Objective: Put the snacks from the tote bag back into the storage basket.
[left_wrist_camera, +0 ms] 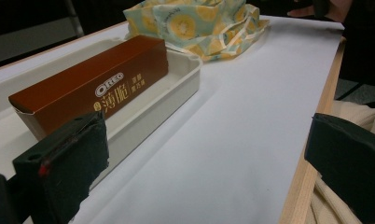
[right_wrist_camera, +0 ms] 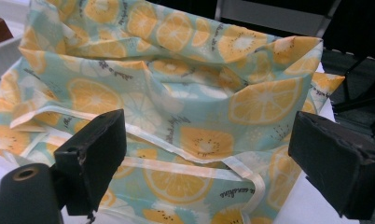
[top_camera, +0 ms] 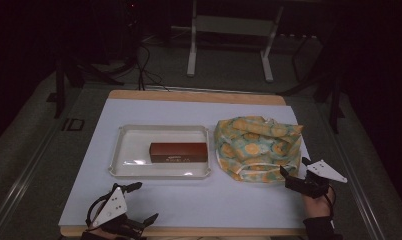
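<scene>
The high view is dim, its upper corners almost black. Soft overhead light falls on the white worktop, with small glare spots on the tray. In both gripper views the near jaws are blurred.

It looked like a lab or recording studio: a white-covered tabletop with wooden edging stood in a dark room, cables trailing over grey floor beside a metal stand's legs.
</scene>
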